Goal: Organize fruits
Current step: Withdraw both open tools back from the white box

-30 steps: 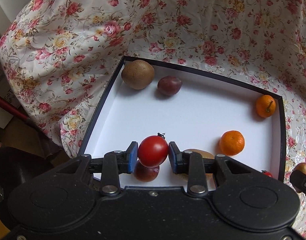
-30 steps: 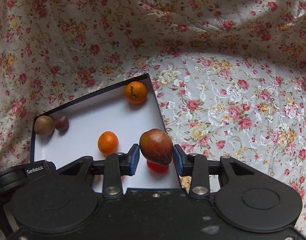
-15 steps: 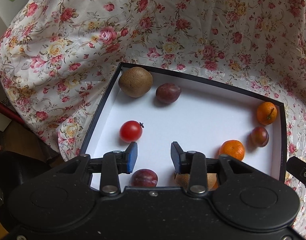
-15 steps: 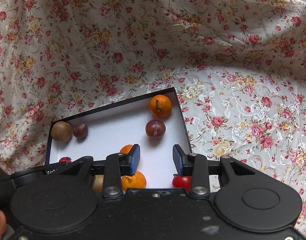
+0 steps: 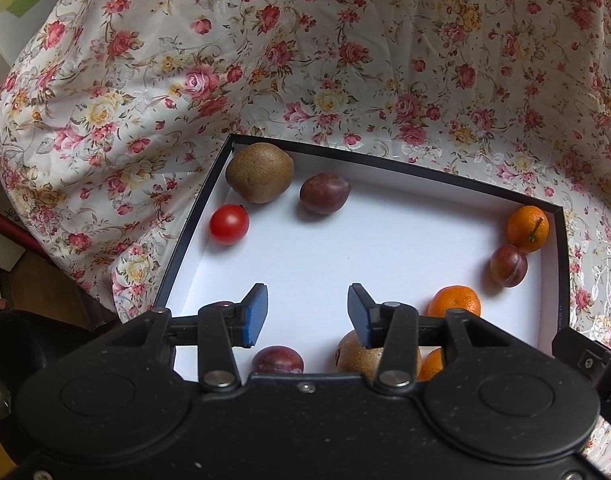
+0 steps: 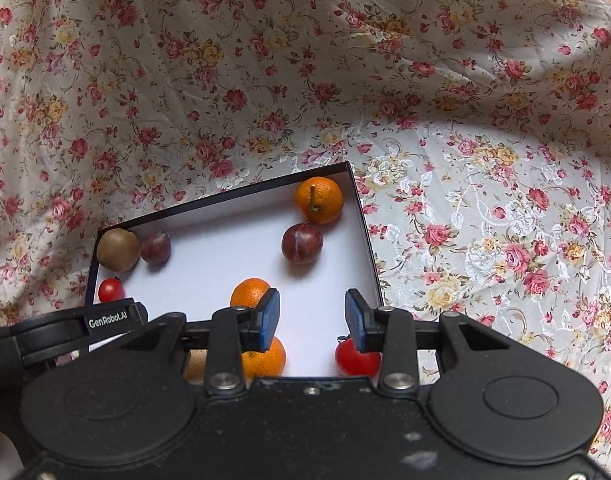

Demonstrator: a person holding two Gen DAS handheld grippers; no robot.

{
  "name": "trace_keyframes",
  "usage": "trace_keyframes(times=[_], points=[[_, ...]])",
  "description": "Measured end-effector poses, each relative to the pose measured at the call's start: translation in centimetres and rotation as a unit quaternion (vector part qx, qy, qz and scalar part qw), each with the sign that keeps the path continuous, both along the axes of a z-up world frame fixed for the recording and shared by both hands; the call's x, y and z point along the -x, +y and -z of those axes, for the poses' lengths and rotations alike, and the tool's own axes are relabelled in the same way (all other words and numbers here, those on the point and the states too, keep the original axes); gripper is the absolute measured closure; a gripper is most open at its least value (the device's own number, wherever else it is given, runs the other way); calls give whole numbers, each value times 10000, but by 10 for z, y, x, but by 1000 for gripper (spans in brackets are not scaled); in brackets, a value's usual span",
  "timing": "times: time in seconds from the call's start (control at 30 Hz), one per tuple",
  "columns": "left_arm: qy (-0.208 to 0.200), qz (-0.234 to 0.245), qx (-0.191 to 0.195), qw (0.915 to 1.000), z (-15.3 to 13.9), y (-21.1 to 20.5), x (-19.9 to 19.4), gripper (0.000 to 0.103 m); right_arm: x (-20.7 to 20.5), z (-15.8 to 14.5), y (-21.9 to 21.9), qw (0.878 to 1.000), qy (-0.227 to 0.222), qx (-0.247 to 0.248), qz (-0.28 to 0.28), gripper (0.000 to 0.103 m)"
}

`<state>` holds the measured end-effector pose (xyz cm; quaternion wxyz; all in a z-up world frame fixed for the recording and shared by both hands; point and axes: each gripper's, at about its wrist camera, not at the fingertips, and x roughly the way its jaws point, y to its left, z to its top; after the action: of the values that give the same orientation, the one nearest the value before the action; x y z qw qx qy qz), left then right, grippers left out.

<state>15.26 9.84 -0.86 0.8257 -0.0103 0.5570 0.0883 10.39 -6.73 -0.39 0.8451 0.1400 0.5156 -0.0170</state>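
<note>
Left wrist view. The left gripper [image 5: 307, 312] stands wide open and holds nothing; bare white floor shows between its blue pads [image 5: 255, 314]. It hangs above the near edge of the box [image 5: 193, 216], a shallow black-walled tray on the floral cloth [image 5: 345, 60]. All visible fruit lies inside the box. At the far left corner sit a kiwi [image 5: 260, 178], a dark plum [image 5: 324, 199] just beside it, and a cherry tomato [image 5: 229, 224] close to the left wall. At the far right corner a stemmed mandarin [image 5: 528, 228] touches a red plum [image 5: 508, 265]; a second mandarin [image 5: 454, 301] lies nearer. Directly below the fingers are a near plum [image 5: 278, 359] and a near kiwi [image 5: 353, 354], both partly hidden by the gripper body.

Right wrist view. The right gripper [image 6: 311, 318] is likewise fully spread and empty, over the near right part of the box. A second tomato [image 6: 355, 356] lies just under its right finger; a near mandarin [image 6: 265, 358] lies under its left finger.

Judgement: no fruit is visible outside the box, so any further move is likely a regrouping by kind. The fruits are near-round, so approach axis matters little; the left gripper is nearer the left-side kiwi group, the right gripper nearer the mandarins.
</note>
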Motion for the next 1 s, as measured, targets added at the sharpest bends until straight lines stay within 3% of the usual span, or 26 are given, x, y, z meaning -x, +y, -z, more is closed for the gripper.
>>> trace_keyframes(times=[0.53, 1.0], points=[[-479, 350, -54, 9982, -25, -14, 32, 50, 30, -13, 2, 9996, -101, 192, -160, 65], [-486, 702, -362, 9957, -48, -18, 118, 49, 95, -29, -4, 9998, -161, 133, -33, 64]])
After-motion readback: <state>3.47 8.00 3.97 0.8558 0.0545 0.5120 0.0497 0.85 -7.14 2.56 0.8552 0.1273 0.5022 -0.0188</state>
